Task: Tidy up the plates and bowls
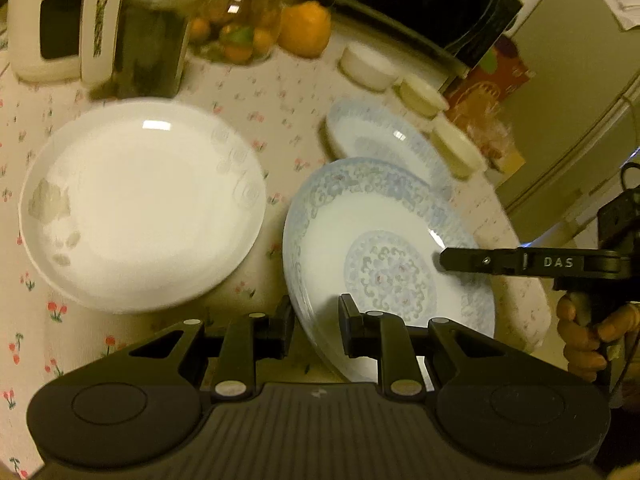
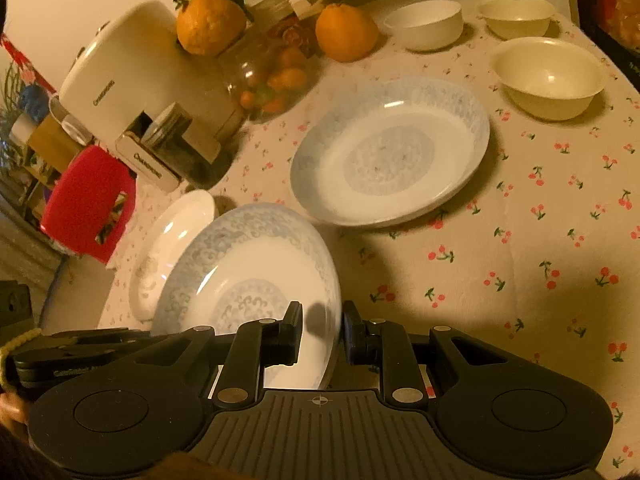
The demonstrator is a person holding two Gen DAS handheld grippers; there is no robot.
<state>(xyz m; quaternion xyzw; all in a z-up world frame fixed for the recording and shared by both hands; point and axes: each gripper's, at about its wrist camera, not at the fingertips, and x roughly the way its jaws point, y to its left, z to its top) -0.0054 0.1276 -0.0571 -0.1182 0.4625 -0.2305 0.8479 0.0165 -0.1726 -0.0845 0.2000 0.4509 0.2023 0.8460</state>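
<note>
The lifted blue plate [image 1: 384,248] is tilted, raised off the tabletop [image 2: 540,248], held at two rims at once. Judged step: carry it over to stack on the second blue plate [image 2: 390,152], which lies flat just beyond it.

Doing it well: both grips should stay equal, the plate should be levelled before lowering, centred over the flat plate, set down rim-parallel, and one side released at a time. The tilt is a slip risk since the glaze looks slick.

Left gripper [image 1: 316,320]: jaws narrowly spread, the near rim runs between them; they seem clamped on the rim, contact mostly hidden. Right gripper [image 2: 322,330]: jaws close together, the plate's edge sits in the gap, one finger over the inner face and one behind. In the left view one right finger reaches in over the plate's well from the far side.

A white plate [image 1: 140,204] lies flat to the left, apart from the blue one. Three bowls [image 2: 550,76] stand separately at the far edge, not yet nested. Oranges [image 2: 346,32], a glass jar [image 2: 268,84] and a white appliance [image 2: 132,68] crowd the back.
</note>
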